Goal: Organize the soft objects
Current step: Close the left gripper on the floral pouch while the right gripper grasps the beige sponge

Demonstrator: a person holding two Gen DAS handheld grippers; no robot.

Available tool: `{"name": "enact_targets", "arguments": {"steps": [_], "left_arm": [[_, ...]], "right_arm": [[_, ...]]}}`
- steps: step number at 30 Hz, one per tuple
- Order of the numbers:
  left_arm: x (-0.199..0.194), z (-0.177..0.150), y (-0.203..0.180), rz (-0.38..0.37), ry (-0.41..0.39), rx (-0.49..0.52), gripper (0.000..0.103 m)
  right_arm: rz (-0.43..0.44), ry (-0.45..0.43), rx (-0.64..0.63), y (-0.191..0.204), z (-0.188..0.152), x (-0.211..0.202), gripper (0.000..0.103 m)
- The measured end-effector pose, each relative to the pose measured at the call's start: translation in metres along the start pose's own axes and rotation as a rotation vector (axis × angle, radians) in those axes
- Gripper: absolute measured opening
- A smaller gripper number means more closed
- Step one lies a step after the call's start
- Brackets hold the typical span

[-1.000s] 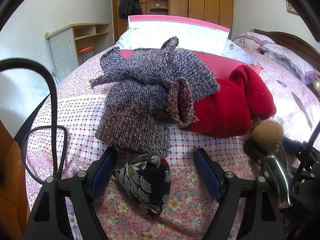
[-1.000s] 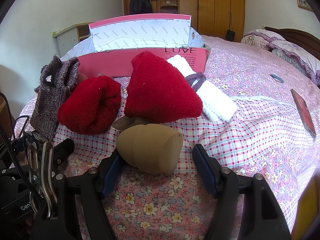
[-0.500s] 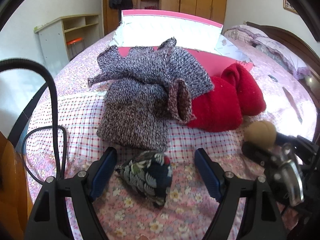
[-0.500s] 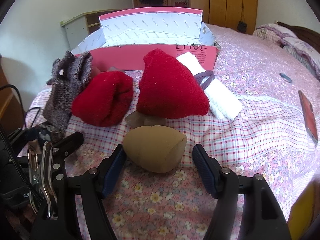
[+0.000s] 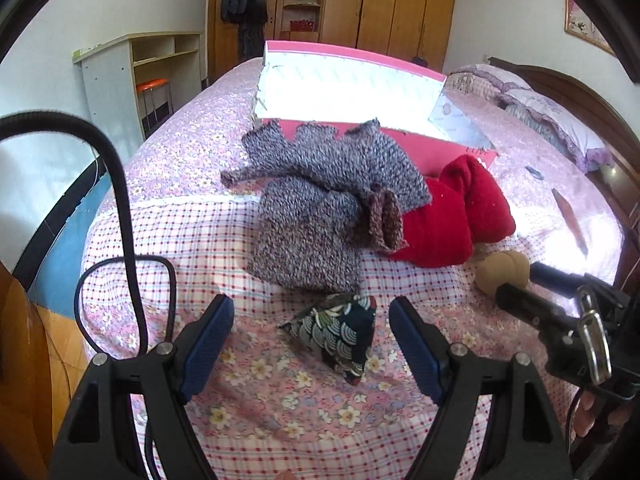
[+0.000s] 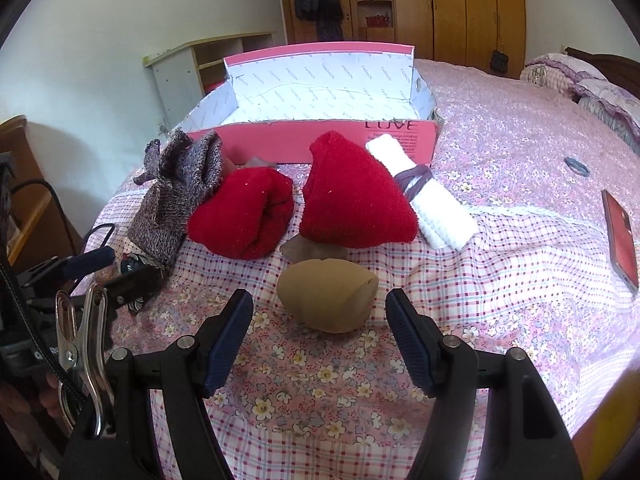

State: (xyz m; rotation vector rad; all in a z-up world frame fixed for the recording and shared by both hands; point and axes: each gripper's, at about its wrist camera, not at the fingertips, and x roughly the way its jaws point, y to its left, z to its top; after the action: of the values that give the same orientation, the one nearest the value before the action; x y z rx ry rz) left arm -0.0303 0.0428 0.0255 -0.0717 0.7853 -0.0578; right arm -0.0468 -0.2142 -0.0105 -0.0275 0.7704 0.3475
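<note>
Grasping comes next, I judge; left gripper (image 5: 310, 334) gapes around patterned pouch (image 5: 338, 334); right gripper (image 6: 320, 326) gapes just short of tan bundle (image 6: 326, 300); advance, then squeeze mid-body.

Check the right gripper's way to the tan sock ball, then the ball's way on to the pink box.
Nothing visible lies between the open right gripper and the tan sock ball. Between the ball and the pink box sit two red rolled items, with a white roll to their right, so the ball likely has to be lifted over them.
</note>
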Motion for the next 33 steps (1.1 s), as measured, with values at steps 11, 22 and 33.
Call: {"name": "enact_targets", "arguments": {"steps": [11,22,33], "left_arm": [[-0.015,-0.003,0.019,-0.042,0.006,-0.002,0.083],[-0.018,-0.019,0.008,-0.074,0.031,0.039,0.083],[0.001,-0.019,-0.003,-0.053,0.055,0.04,0.07]], "right_arm": [[0.011,-0.012,0.001,-0.005,-0.01,-0.01,0.071],[0.02,-0.013,0.019,-0.012,-0.012,-0.016,0.071],[0.033,0.037,0.045,-0.014,-0.013,0.001,0.071]]}}
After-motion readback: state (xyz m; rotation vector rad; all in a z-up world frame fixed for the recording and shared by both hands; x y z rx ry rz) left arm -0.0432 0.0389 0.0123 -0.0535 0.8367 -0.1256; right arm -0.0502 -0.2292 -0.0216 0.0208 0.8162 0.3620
